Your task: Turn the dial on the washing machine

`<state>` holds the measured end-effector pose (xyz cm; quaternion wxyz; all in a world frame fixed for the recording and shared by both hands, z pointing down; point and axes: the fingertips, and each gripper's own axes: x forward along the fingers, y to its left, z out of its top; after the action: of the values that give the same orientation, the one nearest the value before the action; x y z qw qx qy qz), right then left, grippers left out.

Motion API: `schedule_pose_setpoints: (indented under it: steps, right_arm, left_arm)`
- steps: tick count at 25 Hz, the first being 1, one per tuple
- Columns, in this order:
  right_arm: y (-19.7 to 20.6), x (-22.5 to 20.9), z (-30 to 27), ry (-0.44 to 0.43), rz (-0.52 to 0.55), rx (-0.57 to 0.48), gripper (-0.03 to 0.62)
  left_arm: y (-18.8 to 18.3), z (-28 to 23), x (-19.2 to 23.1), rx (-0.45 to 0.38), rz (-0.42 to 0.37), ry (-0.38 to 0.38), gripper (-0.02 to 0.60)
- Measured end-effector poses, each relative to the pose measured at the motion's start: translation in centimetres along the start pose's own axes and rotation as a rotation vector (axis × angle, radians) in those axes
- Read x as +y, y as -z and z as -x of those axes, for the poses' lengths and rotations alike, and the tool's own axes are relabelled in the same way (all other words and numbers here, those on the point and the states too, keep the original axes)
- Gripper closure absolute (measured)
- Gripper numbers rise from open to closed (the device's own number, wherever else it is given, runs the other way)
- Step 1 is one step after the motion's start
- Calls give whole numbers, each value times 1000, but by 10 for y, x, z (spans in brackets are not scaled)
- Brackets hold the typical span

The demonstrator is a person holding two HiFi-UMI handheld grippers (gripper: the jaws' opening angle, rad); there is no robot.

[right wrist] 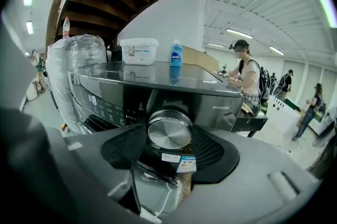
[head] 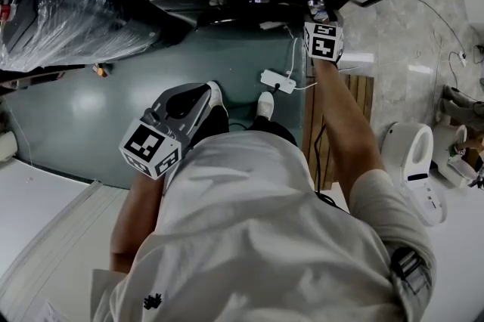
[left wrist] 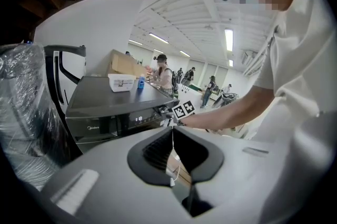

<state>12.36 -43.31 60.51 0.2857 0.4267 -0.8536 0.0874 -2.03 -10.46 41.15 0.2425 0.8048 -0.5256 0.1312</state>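
Clamping my right claw [right wrist: 169,140] onto the dial [right wrist: 169,130], I have both pads [right wrist: 126,146] set against its rim, one on each side, with the brushed metal face looking straight back at me from between them. From the head view the same claw [head: 319,14] sits at the end of my outstretched arm, up against the dark front of the washing machine [right wrist: 158,91]. The dial stands out from the machine's control panel, to the right of the small lit display [right wrist: 92,100]. A white tub [right wrist: 138,51] and a blue bottle [right wrist: 176,53] stand on the lid above, well clear of my work.

My left claw [left wrist: 172,139] is pinched closed on nothing and hangs back by my body, far from the machine.

I judge the reach and the grip done, so the turning itself is the step in hand. That calls for a roll of my wrist about the dial's own axis, keeping the pads square on the smooth rim so they do not skid, and an eye on the display for a change.
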Motion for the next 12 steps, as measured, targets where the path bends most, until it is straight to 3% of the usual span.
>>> schedule_pose_setpoints:
  steps: [8,12]
  right_arm:
    - [-1,-6,2,-65,-254,-35,344]
    - [-2,-6,2,-71,-234,-37,344]
  left_arm:
    - [-5,-7,-1,-7,-6,13,522]
    - [-5,-9,0,-3,-6,15,523]
